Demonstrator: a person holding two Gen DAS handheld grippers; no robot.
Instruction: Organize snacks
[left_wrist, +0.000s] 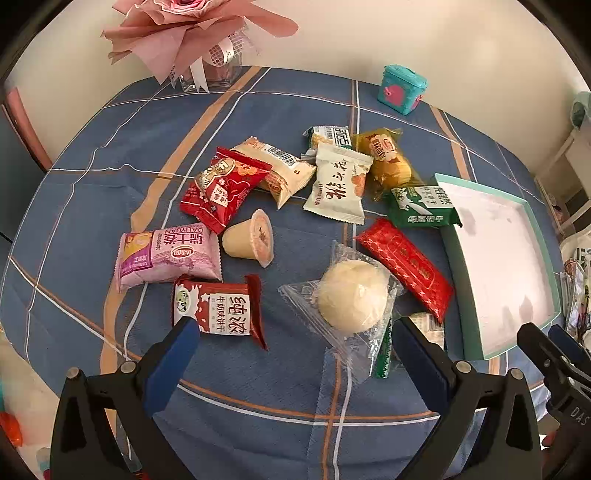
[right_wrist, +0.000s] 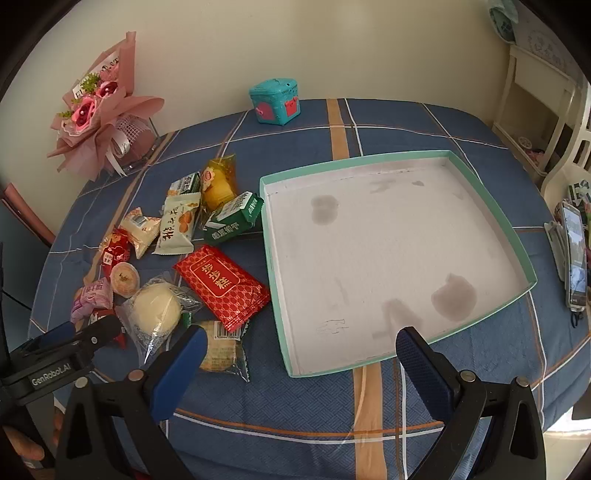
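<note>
Several wrapped snacks lie scattered on the blue plaid tablecloth (left_wrist: 110, 155). Among them are a pink packet (left_wrist: 168, 256), a red milk-biscuit packet (left_wrist: 221, 308), a clear-wrapped round pastry (left_wrist: 352, 293), a red patterned packet (left_wrist: 404, 267), a green packet (left_wrist: 423, 206) and a jelly cup (left_wrist: 251, 238). My left gripper (left_wrist: 295, 343) hangs open above the near snacks with nothing between its fingers. A shallow mint-edged box (right_wrist: 491, 218) with a stained white floor lies to the right of the pile. My right gripper (right_wrist: 301, 350) stands open over the box's near edge, holding nothing. The left gripper (right_wrist: 74, 339) shows at the right view's lower left.
A pink paper bouquet (left_wrist: 192, 33) in a glass vase stands at the table's far left. A small teal tin (right_wrist: 275, 99) sits at the far edge. A phone on a stand (right_wrist: 574, 258) is at the right edge, and a cream chair (right_wrist: 543, 122) stands beyond.
</note>
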